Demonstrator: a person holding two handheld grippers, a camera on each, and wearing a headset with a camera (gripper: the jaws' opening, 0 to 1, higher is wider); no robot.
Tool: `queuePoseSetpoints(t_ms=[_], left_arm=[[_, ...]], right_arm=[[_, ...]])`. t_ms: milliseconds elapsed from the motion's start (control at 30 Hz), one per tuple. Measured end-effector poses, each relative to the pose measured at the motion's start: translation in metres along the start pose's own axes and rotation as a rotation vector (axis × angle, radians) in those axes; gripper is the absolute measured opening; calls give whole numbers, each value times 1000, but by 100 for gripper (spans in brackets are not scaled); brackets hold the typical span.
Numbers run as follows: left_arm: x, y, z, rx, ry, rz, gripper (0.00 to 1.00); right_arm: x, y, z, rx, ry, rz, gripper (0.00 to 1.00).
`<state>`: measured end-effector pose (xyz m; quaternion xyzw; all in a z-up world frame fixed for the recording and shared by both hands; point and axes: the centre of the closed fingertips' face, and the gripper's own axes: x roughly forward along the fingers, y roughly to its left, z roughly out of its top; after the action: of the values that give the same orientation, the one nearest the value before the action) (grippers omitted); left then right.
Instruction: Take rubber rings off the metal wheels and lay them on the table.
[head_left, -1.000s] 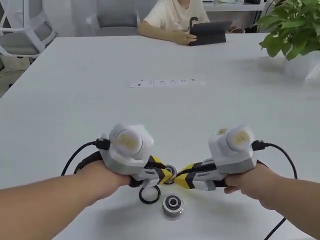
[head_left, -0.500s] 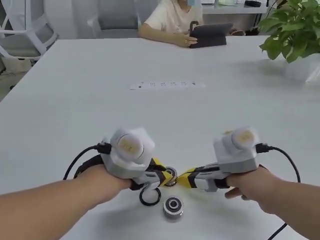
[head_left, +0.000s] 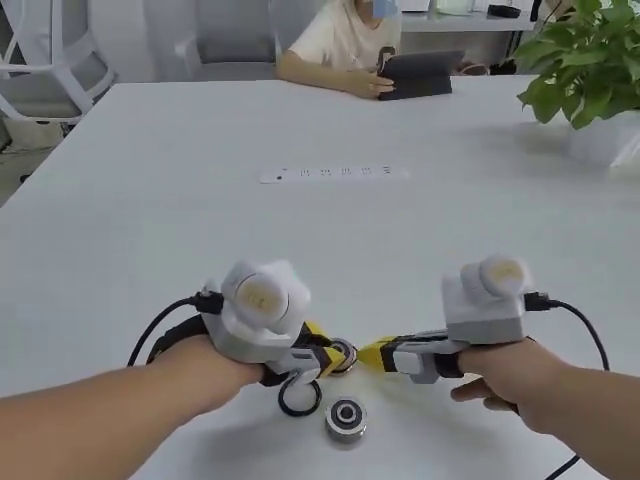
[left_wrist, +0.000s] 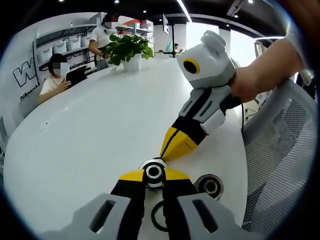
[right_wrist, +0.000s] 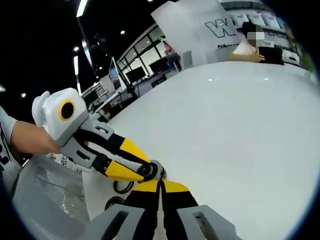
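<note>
My left gripper (head_left: 322, 352) is shut on a small metal wheel (head_left: 343, 353) with a black rubber rim, held just above the table; in the left gripper view the wheel (left_wrist: 154, 172) sits between the yellow tips. My right gripper (head_left: 368, 353) is shut, with its tips against that wheel's right edge. Whether it pinches the rubber I cannot tell. In the right gripper view, the wheel (right_wrist: 153, 171) lies just beyond my right gripper (right_wrist: 160, 183). A loose black rubber ring (head_left: 300, 393) lies flat under the left gripper. A second metal wheel (head_left: 345, 417) rests beside it.
The white table (head_left: 320, 240) stretches far ahead, with a white power strip (head_left: 333, 172) near its middle. A potted plant (head_left: 585, 60) stands at the far right. A person with a tablet (head_left: 415, 72) sits at the far end. An office chair (left_wrist: 280, 165) is close behind.
My right gripper has drawn a little to the right, away from the left one. The left gripper, the loose ring and the second wheel have stayed put.
</note>
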<state>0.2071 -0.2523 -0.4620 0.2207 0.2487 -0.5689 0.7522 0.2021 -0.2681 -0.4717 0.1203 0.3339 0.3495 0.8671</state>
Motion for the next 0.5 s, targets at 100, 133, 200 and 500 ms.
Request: queuePoseSetpoints(t_ms=[100,133,200,500], left_arm=[[0,0,0,0,0,1,7],[0,0,0,0,0,2,7],[0,0,0,1,0,3,7],[0,-1,1,16,6,9,7]], right_arm=[[0,0,2,20,-15,9,0],[0,1,3,28,-21,14,0],[0,3,3,27,-24,17,0],[-1,5,5,65,-38,32,0]])
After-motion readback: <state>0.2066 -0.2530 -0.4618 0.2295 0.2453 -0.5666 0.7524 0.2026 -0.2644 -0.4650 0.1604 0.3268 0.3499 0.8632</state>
